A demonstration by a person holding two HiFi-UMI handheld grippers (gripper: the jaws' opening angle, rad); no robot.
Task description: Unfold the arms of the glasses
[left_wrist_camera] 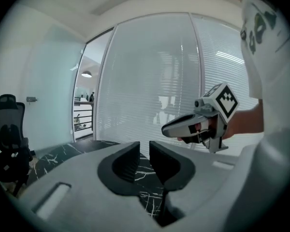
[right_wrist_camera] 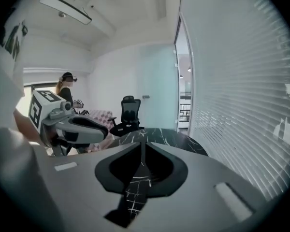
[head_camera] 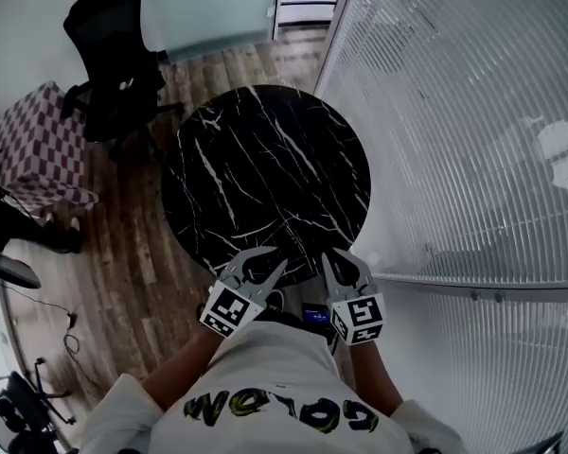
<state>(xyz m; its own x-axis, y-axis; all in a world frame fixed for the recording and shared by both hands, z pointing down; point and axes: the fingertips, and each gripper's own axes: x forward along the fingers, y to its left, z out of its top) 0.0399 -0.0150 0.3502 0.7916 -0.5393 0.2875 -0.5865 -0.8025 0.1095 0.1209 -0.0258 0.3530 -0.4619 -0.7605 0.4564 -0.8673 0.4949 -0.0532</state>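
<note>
Seemingly over the table (head_camera: 265, 159) edge — left gripper (head_camera: 279, 256), right gripper (head_camera: 331, 256), close together.

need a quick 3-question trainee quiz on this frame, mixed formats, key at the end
1. True or false: the left hand-held gripper has glasses clamped between its jaws.
2. In the head view, what stands on the floor beyond the round black marble table? A) a black office chair B) a refrigerator C) a bicycle
3. Which has its jaws wider apart: the left hand-held gripper or the right hand-held gripper?

Key: 1. False, nothing is between its jaws. 2. A. 3. The left; the right one's jaws meet at the tips.
</note>
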